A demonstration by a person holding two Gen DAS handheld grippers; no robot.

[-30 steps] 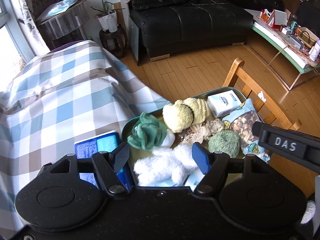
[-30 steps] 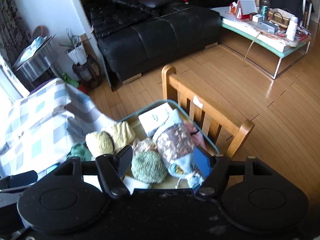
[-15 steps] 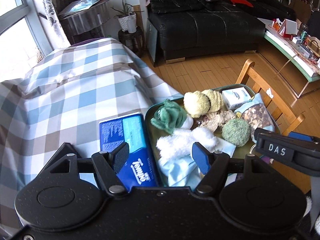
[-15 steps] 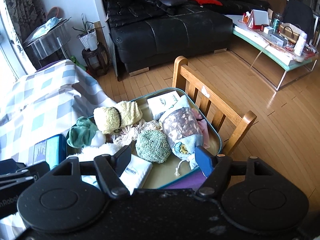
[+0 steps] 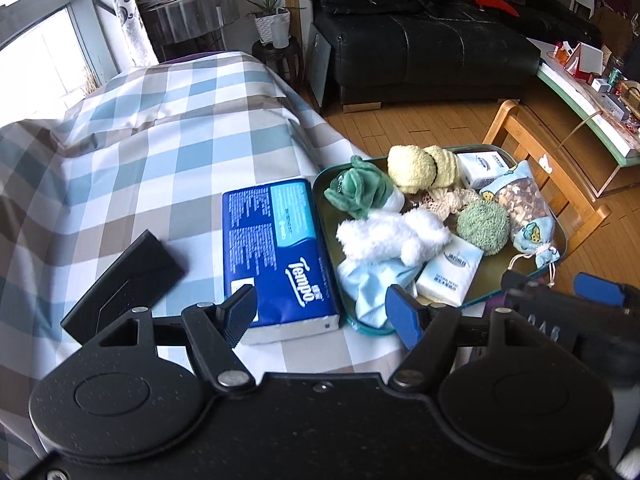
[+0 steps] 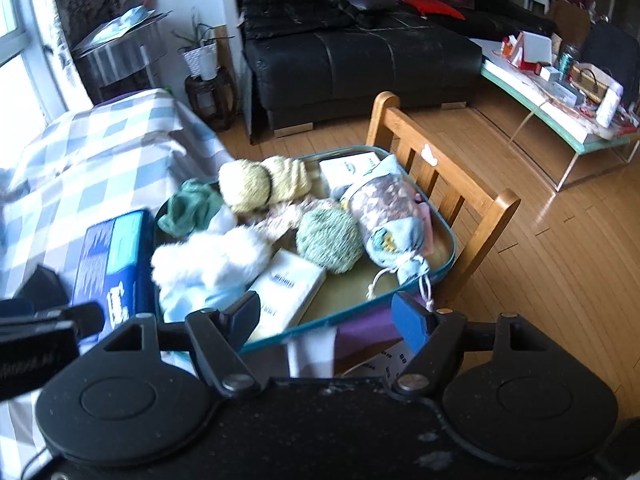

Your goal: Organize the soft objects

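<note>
Above the tray's (image 5: 562, 236) near rim, both grippers' fingers (image 5: 404, 314) (image 6: 408, 322) are spreading, empty.

Light-blue cloth (image 5: 374, 280) half under white plush (image 5: 390, 236), small tissue pack print (image 6: 286, 292) blurred, black case (image 5: 124, 284) partly hidden

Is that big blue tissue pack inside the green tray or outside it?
Outside. The blue tissue pack lies flat on the checked cloth, alongside the tray at its left rim; the soft toys are inside the tray.
</note>
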